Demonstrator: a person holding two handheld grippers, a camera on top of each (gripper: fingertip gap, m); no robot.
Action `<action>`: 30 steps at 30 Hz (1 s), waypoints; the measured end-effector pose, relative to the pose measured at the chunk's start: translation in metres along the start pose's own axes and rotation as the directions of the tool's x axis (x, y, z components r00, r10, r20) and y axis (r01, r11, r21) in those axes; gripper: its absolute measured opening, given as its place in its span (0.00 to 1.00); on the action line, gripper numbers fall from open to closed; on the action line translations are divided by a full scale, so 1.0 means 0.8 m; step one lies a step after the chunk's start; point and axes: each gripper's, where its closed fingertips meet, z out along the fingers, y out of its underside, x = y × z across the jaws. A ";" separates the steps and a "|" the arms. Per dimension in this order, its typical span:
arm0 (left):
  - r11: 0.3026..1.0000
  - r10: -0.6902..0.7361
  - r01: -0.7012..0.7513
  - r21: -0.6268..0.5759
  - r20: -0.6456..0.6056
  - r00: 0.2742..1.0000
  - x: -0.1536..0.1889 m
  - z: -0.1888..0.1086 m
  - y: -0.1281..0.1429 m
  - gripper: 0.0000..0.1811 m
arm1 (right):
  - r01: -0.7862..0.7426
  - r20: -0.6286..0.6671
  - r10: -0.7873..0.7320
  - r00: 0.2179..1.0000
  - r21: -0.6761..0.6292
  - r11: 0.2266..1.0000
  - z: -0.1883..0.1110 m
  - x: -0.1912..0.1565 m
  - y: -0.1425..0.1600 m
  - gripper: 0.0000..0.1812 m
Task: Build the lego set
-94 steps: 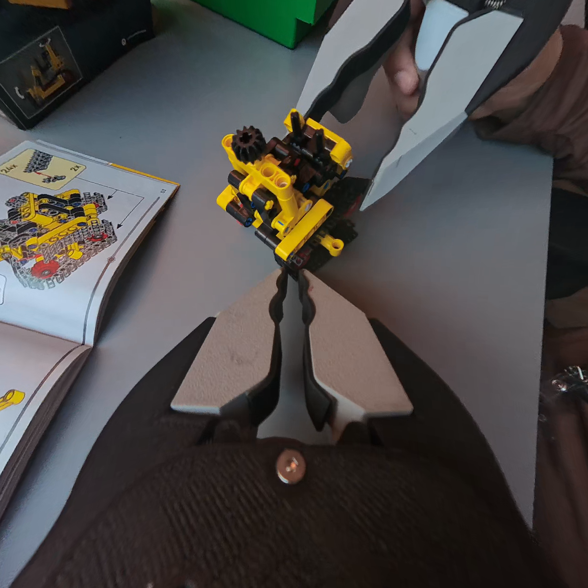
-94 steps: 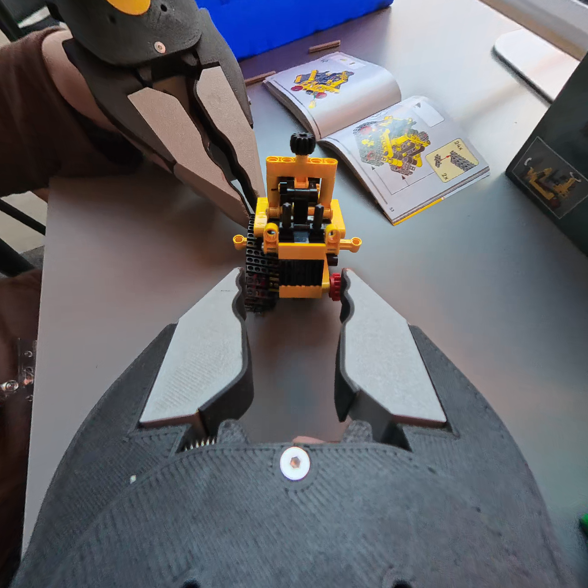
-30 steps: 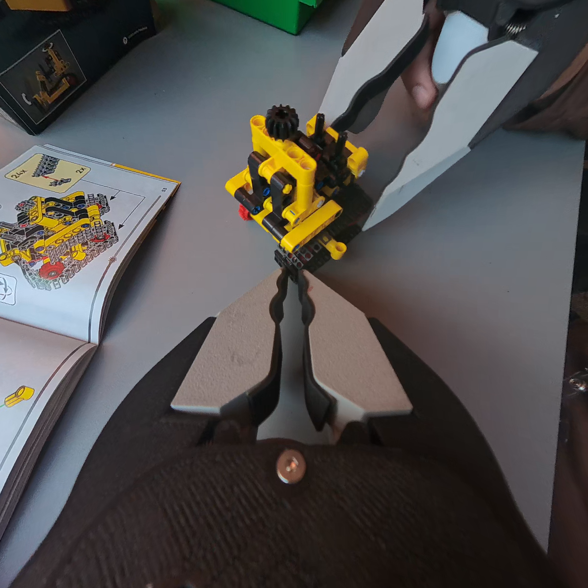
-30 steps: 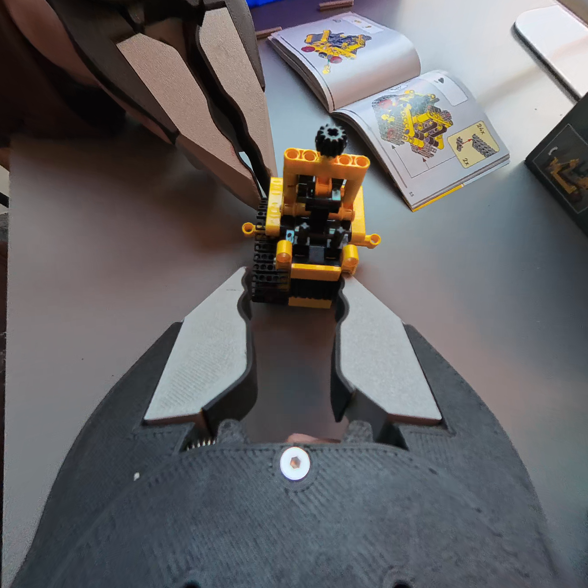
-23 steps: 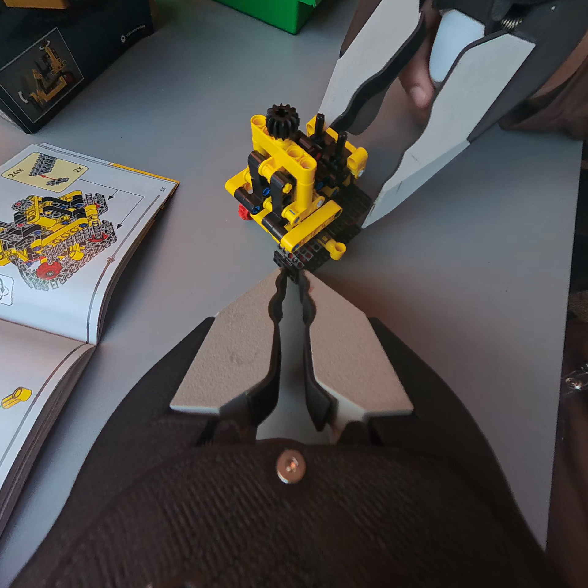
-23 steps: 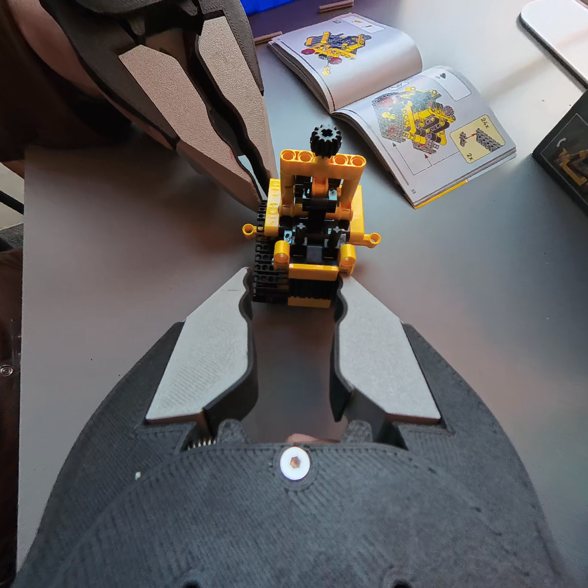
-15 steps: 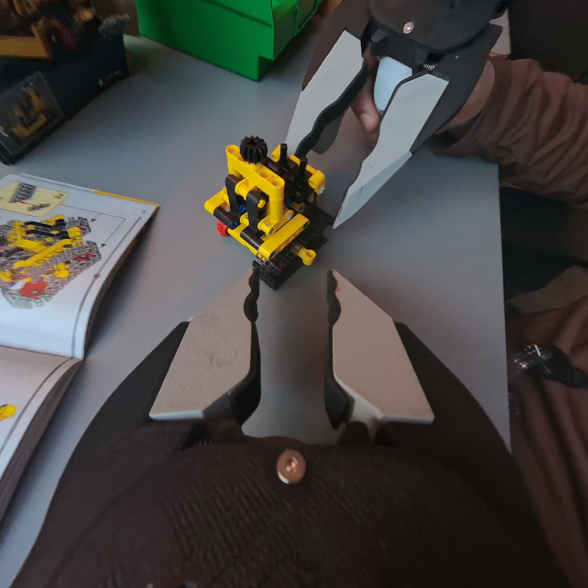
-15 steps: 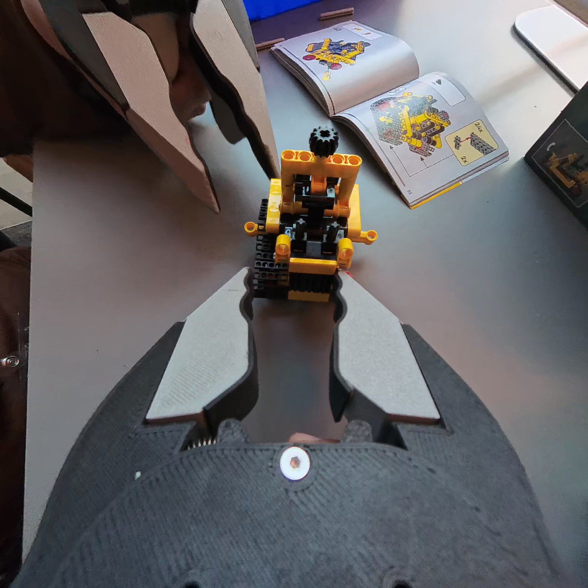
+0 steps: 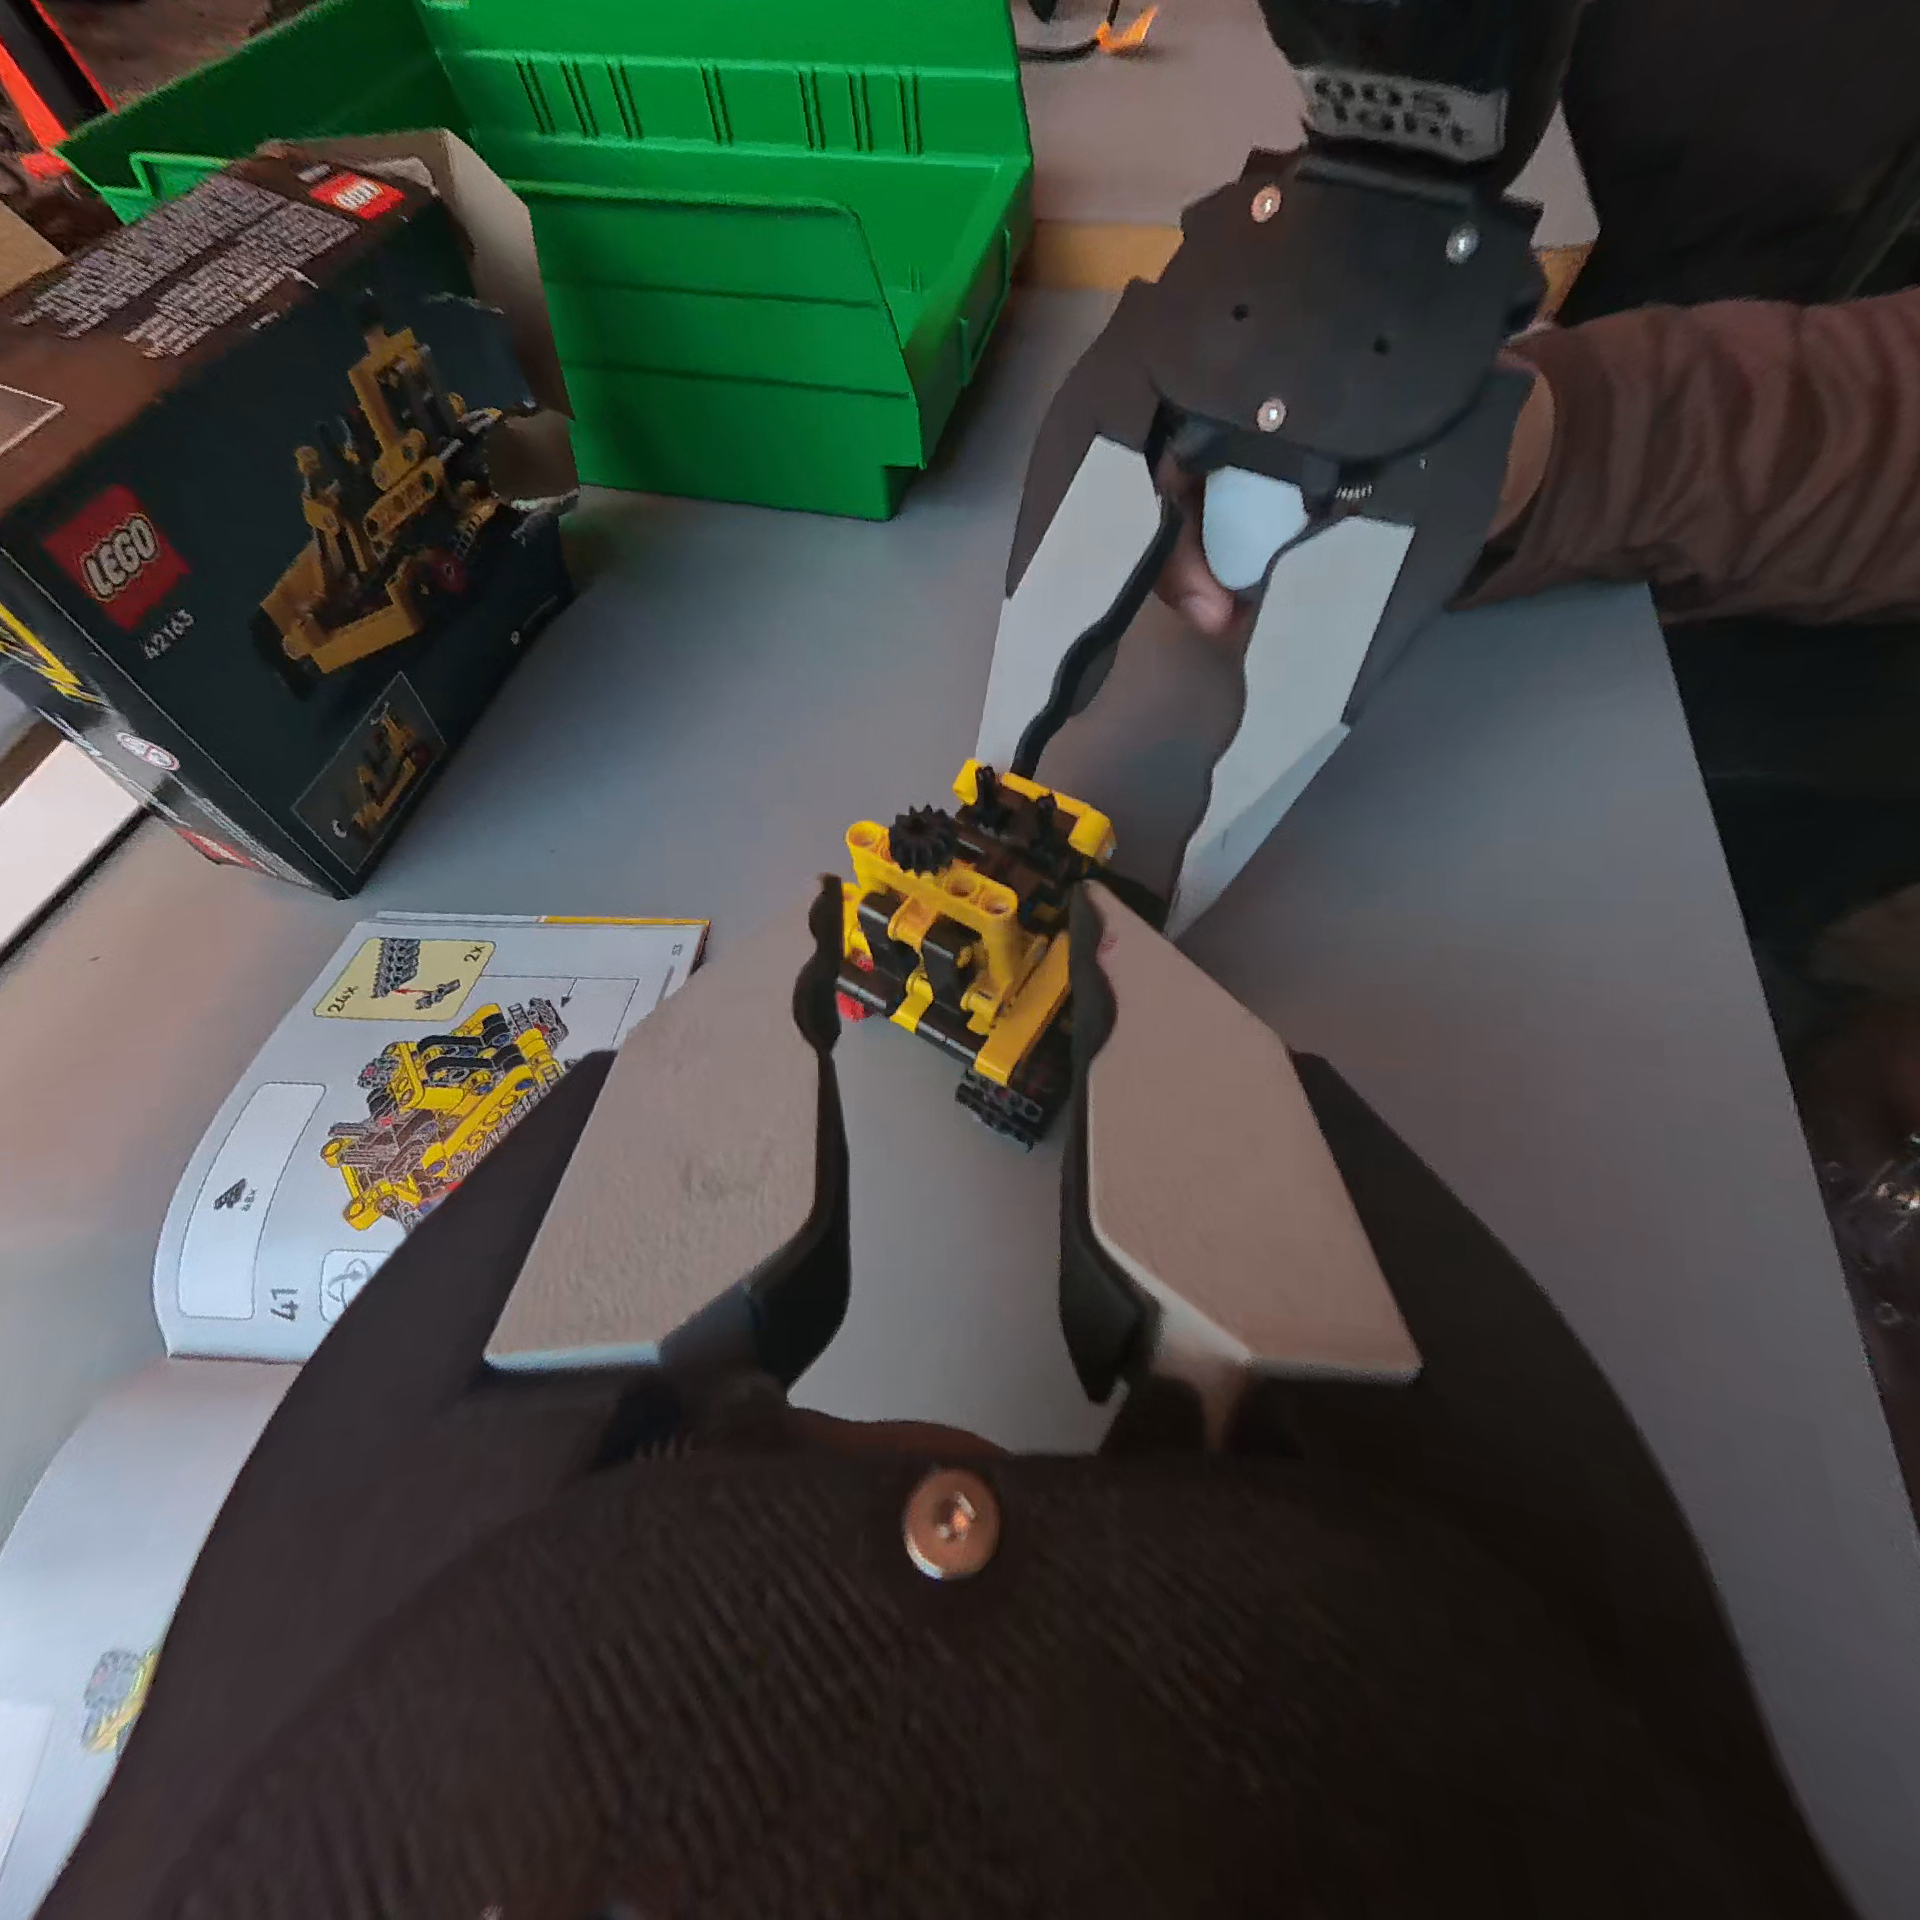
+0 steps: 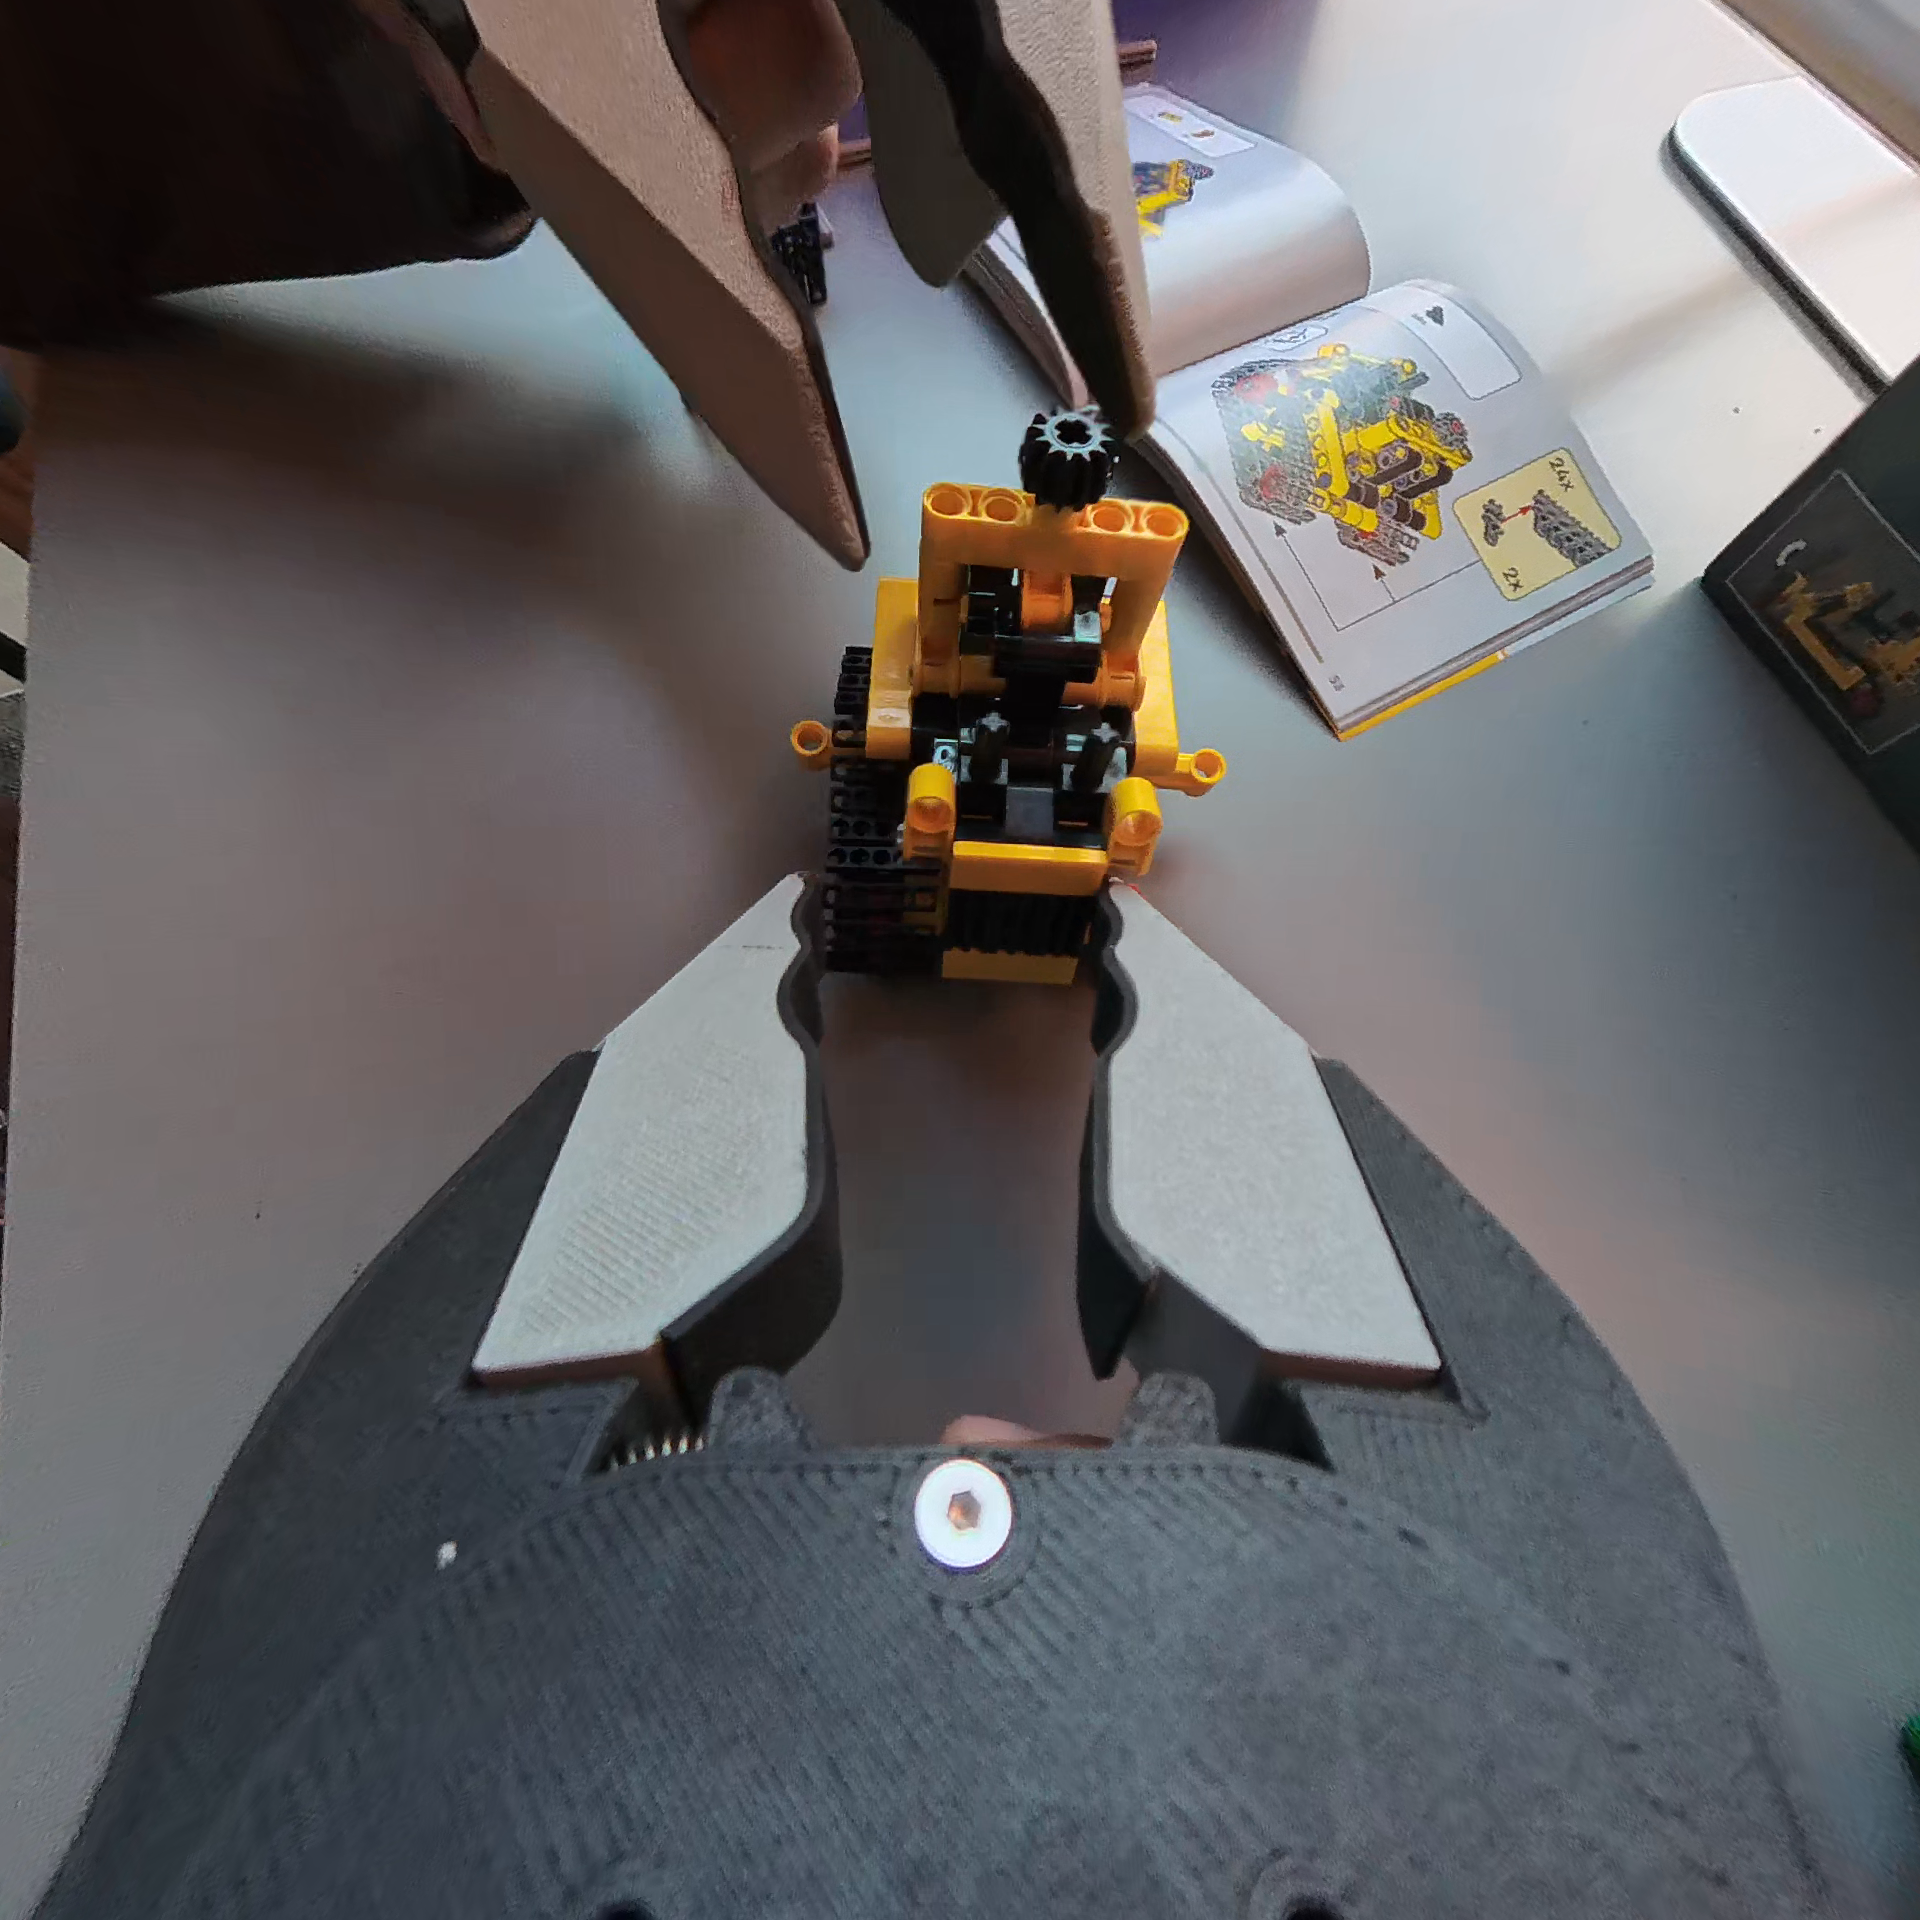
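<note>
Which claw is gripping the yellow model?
The right claw: it clamps the near end of the yellow model from both sides. The left claw hangs open.

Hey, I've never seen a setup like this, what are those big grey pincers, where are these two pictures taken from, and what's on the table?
The pincers are hand-held two-finger grippers, one in each of a person's hands. Each carries a camera looking along its fingers, so you get one picture per gripper, facing each other.

The right gripper has its fingers against the rear sides of the yellow and black lego vehicle, seemingly steadying it on the grey table. The left gripper is open, fingers either side of the vehicle, holding nothing.

Also there: an open instruction booklet, the set's dark box and a green bin.
</note>
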 end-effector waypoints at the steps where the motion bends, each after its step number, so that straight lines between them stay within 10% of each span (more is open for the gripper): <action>1: 1.000 -0.009 0.009 0.010 -0.004 1.000 -0.001 -0.001 -0.002 0.22 | 0.007 -0.003 -0.007 1.000 -0.004 1.000 0.002 0.000 -0.001 0.27; 9: 1.000 0.014 -0.014 -0.001 -0.029 0.999 0.000 0.001 0.012 0.15 | 0.003 0.013 -0.003 1.000 -0.008 1.000 0.011 -0.001 -0.005 0.27; 21: 1.000 -0.015 0.014 -0.012 -0.089 0.996 -0.008 0.011 0.010 0.35 | 0.015 0.027 -0.015 1.000 -0.009 1.000 0.001 0.000 0.004 0.35; 30: 0.994 0.021 -0.033 -0.106 -0.112 0.993 0.000 0.020 0.026 0.22 | 0.067 -0.028 -0.069 0.997 -0.044 0.997 0.008 0.005 0.008 0.29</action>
